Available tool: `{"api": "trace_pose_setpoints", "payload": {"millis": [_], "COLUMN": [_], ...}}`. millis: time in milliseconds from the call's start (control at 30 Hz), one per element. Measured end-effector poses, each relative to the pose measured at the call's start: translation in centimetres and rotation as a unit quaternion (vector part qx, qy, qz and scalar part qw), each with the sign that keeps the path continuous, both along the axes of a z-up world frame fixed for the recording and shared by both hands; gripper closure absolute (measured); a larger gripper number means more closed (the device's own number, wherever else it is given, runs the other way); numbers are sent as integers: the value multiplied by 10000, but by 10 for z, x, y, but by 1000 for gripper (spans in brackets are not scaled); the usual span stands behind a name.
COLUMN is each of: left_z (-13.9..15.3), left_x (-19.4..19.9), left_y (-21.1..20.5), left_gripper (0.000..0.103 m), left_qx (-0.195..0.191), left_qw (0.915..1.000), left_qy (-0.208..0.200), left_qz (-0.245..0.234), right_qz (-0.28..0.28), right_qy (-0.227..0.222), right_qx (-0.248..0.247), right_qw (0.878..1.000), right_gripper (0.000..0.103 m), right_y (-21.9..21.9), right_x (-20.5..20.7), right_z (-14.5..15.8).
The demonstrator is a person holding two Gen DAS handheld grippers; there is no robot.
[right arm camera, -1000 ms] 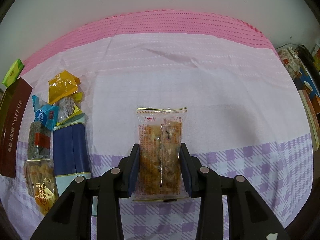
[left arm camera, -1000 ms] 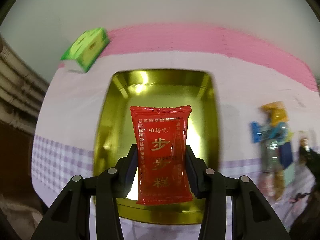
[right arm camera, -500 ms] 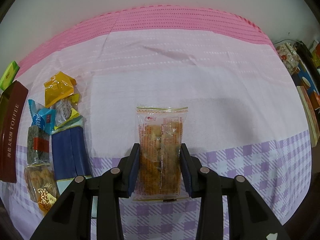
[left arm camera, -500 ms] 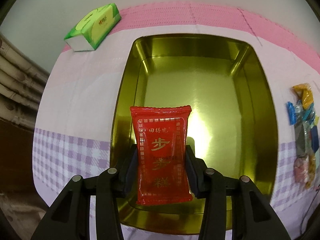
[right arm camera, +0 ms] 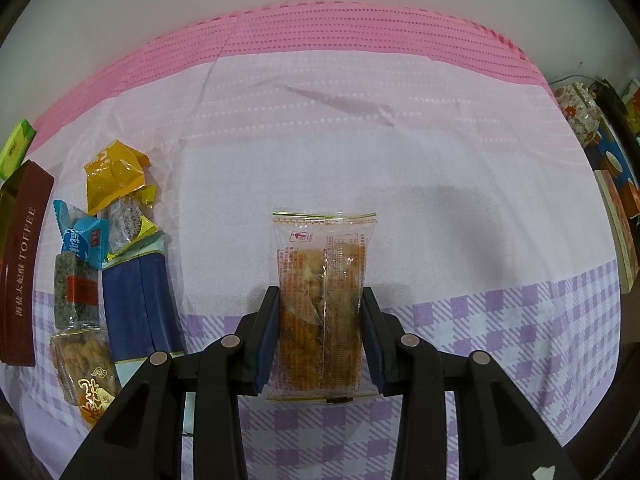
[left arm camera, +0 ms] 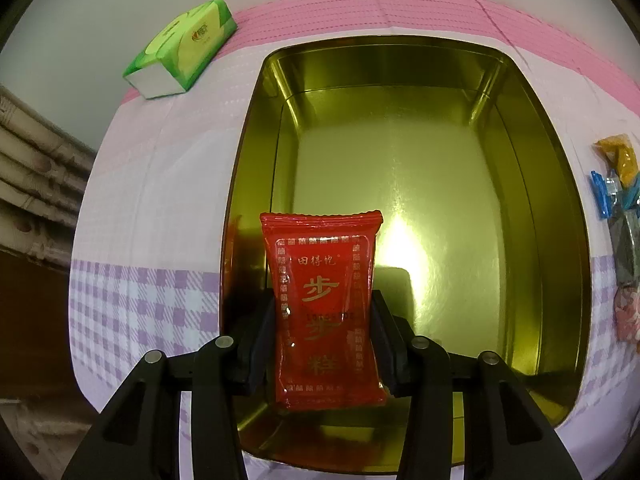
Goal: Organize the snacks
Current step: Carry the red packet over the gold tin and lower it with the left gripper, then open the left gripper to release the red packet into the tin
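Note:
My left gripper (left arm camera: 323, 320) is shut on a red snack packet (left arm camera: 322, 304) with gold characters and holds it just over the near left part of an open gold tin (left arm camera: 532, 184), whose shiny floor is bare. My right gripper (right arm camera: 320, 328) is shut on a clear packet of golden-brown pastry (right arm camera: 322, 300) above the pink and purple checked tablecloth (right arm camera: 400, 160). A row of loose snacks lies at the left of the right wrist view: a yellow wrapper (right arm camera: 114, 174), a blue packet (right arm camera: 82, 242), a navy pack (right arm camera: 138, 304) and a pastry packet (right arm camera: 86, 368).
A green tissue box (left arm camera: 182, 50) lies on the cloth behind the tin to its left. A brown toffee lid (right arm camera: 22, 264) lies at the far left of the right wrist view. Boxes and a floral packet (right arm camera: 580, 114) sit beyond the table's right edge.
My left gripper has carried the red packet forward and down over the tin, which now fills the view. My right gripper has drifted slightly, still holding the pastry packet.

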State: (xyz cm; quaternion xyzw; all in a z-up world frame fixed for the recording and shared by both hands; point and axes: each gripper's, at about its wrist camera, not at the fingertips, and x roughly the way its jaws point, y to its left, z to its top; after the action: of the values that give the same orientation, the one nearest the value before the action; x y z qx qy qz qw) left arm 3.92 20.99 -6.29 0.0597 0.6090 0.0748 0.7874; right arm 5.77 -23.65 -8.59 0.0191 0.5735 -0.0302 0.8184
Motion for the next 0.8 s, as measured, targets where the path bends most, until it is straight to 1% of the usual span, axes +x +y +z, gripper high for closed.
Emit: {"api": "trace_pose_setpoints", "payload": {"millis": [200,500,667,800], "left_z": [-1,2,11,25], "left_x": [-2,-5,-7,-11], "left_y": [2,-1,0,1], "left_gripper": [56,55,54,50], "left_qx": [-20,26,-77,-107], "left_qw": [10000,10000,9998,9988], "left_qy": [-16,-44,-188,-453], "left_qz": [48,-28,41,151], "right_qz": [-38,-49,-37,-57], "right_qy": [29,82,55,47], "right_qx": [12,-1,-17,-39], "right_qw": [10000,10000,10000,10000], "right_gripper": [67,67,68,68], "right_y": [0,0,1,3], "right_x": [2,4,3,1], "right_z": [-1,-2,-2,-2]}}
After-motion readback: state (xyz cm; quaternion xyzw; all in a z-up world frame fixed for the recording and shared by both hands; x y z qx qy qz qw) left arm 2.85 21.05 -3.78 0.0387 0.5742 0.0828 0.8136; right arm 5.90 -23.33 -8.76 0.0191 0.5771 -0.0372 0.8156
